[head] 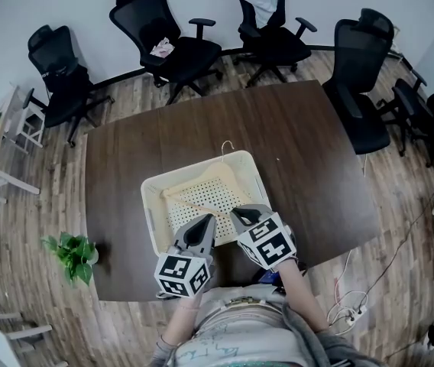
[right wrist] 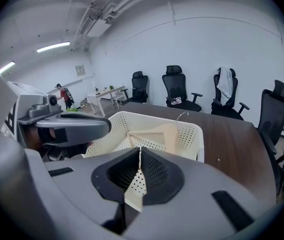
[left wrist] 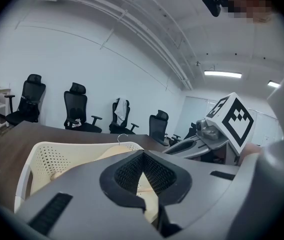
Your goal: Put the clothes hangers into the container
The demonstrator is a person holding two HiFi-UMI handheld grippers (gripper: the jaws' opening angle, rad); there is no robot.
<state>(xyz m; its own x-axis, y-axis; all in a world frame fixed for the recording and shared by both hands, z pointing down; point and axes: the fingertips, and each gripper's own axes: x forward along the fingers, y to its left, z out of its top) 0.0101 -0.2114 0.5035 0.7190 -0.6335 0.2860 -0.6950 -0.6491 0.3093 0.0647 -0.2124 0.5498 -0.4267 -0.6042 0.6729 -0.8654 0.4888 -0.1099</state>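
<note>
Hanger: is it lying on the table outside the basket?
No, the hanger lies inside the basket, hook above its far rim.

Even, cool indoor light fills all three views. In the left claw's view a long white ceiling strip light (left wrist: 222, 74) glows overexposed, and a second strip light (right wrist: 53, 47) burns out in the right claw's view. The pale painted walls (left wrist: 82, 59) read bright and flat. Shadows on the dark brown wooden desk (head: 309, 167) are soft and faint, with no hard glare. The head view bends strongly at its edges, curving the wood-plank floor (head: 400, 228). Both claw views are round fisheyes with black corners. The grey left claw (left wrist: 143, 153) and grey right claw (right wrist: 140, 149), close to their lenses, look soft and out of focus
</note>
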